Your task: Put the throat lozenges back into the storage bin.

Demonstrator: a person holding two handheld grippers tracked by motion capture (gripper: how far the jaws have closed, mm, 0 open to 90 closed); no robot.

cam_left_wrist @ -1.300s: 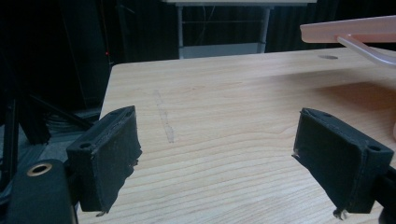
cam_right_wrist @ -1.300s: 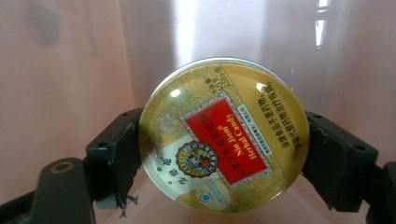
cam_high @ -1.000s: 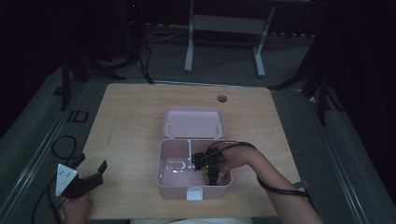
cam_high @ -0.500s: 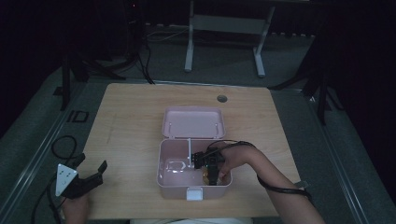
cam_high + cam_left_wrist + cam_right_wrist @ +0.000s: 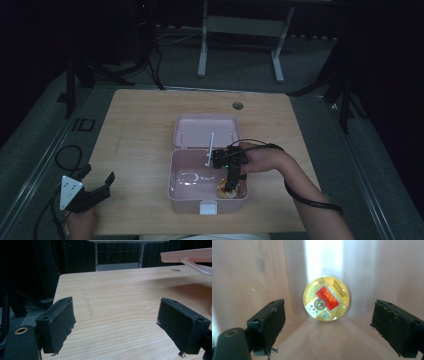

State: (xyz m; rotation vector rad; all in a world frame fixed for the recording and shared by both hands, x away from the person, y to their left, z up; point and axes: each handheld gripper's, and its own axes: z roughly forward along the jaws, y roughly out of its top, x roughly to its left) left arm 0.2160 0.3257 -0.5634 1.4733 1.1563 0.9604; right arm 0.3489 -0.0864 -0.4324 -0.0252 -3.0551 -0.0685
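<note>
Pink box (image 5: pixel 207 192), lid up, centre-near table | gold round tin (image 5: pixel 326 298) in its near-right corner | right gripper (image 5: pixel 329 327) inside, jaws spread, gripping nothing | left gripper (image 5: pixel 95 189) near-left, spread, idle | risk: tin slips against wall if jaws close off-centre.

My right gripper (image 5: pixel 230 188) reaches down into the open pink box (image 5: pixel 176 186) on the wooden tabletop (image 5: pixel 140 135), its tip over a round yellow item (image 5: pixel 224 192) in the box's near right corner. The lid (image 5: pixel 206 131) lies back behind. My left gripper (image 5: pixel 98 186) hovers, fingers (image 5: pixel 109 178) spread, at the near left edge, well apart.
</note>
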